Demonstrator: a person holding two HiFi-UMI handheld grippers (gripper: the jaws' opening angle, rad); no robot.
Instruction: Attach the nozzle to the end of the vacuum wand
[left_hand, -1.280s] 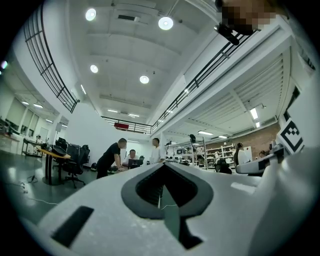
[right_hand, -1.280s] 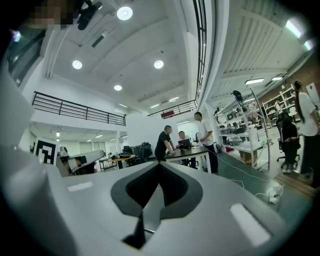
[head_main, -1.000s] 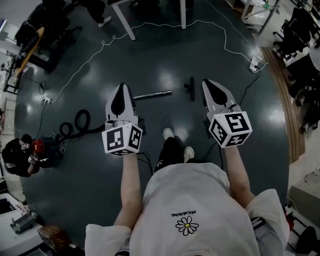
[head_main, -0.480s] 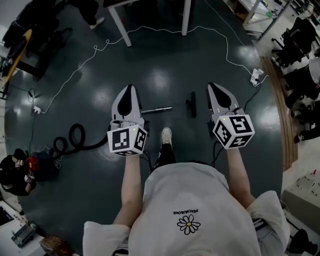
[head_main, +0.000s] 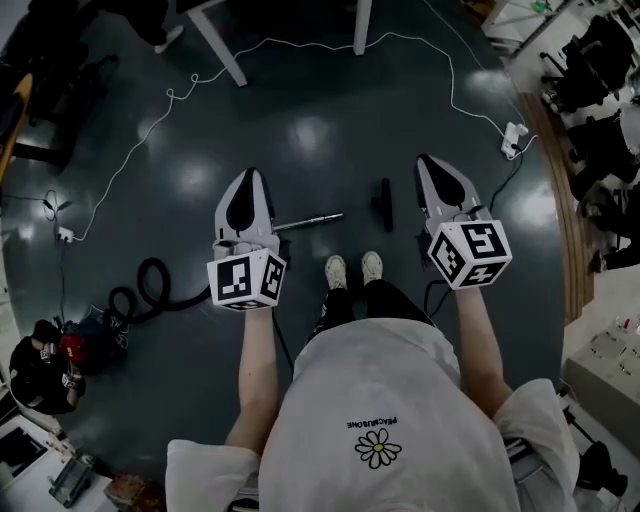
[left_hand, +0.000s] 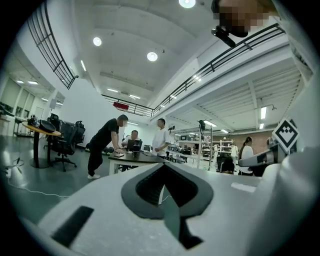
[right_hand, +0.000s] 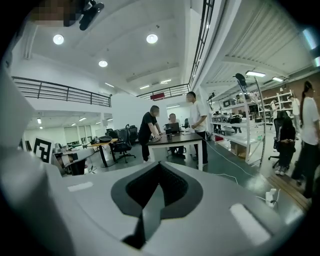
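Slim metal wand (head_main: 305, 220) and black T-shaped nozzle (head_main: 384, 203), just right of the wand's tip, lie on glossy dark floor (head_main: 400, 100). Left hand-held gripper (head_main: 247, 175) and right hand-held gripper (head_main: 429, 162) are closed, empty.

Head camera, above the person's shoulders, faces steeply down on the dark glossy floor (head_main: 330, 140); cameras riding the white left gripper (left_hand: 163, 172) and white right gripper (right_hand: 159, 170) look roughly level, close along their jaws, both sharing the dark-topped, white-legged table (left_hand: 131, 158) ahead at 12 o'clock.
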